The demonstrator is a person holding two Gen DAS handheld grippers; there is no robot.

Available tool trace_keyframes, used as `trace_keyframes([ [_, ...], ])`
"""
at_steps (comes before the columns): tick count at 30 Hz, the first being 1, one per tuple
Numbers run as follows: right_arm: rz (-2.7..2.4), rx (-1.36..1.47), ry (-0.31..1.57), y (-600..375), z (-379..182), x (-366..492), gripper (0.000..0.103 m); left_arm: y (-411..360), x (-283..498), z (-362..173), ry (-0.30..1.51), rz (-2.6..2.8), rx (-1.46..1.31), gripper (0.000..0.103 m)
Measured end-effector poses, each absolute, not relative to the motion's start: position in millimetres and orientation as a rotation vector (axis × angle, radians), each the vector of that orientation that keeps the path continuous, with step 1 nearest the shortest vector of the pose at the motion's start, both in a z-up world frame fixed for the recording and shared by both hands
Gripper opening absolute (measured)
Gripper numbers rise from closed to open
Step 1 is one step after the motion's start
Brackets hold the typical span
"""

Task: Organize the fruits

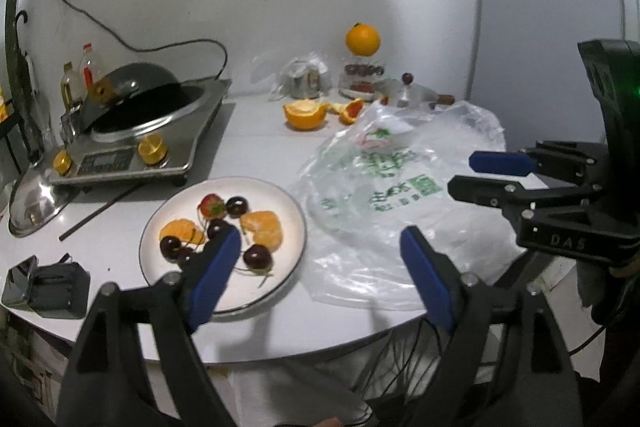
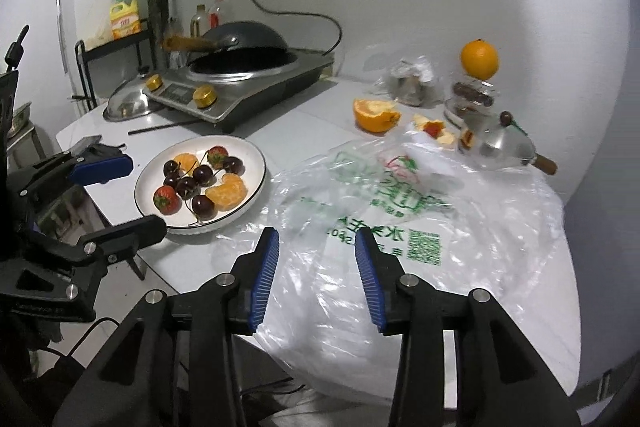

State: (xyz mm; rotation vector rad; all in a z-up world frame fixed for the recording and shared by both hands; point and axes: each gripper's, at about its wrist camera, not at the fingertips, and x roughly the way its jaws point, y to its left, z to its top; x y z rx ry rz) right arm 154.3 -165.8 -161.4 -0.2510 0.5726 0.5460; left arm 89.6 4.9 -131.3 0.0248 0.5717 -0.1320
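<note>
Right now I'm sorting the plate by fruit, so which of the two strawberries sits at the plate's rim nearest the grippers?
The strawberry at the plate's near rim; the other strawberry lies at the far side, beyond the cherries.

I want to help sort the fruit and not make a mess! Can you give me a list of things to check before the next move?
1. Left tool empty and open: ok.
2. Right tool empty, pads apart: ok, open only a little.
3. Plate fully on the table: ok, though it sits near the front edge.
4. Fruit stays on the plate: ok; cherries, strawberries and orange pieces are all inside the rim.
5. Plastic bag lying flat and out of the way: not ok, it is crumpled and hangs over the edge.
6. Anything left inside the bag: cannot tell.
</note>
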Motion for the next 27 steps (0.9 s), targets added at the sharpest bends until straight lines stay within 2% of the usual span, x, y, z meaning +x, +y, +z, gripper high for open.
trace_keyframes([
  [6, 0.513, -0.224, 0.521, -189, -147, 134, 0.043, -15, 72, -114, 0.515, -0.103, 0.101, 0.088],
  [10, 0.486, -0.213, 0.492, -203, -135, 122, 0.044, -22, 61, -100, 0.477, -0.105, 0.097, 0.097],
  [23, 0.450, -0.205, 0.351, -220, -88, 88, 0.049, -30, 32, -46, 0.357, -0.123, 0.086, 0.098],
  [27, 0.445, -0.197, 0.303, -224, -72, 81, 0.056, -26, 23, -28, 0.320, -0.122, 0.081, 0.098],
])
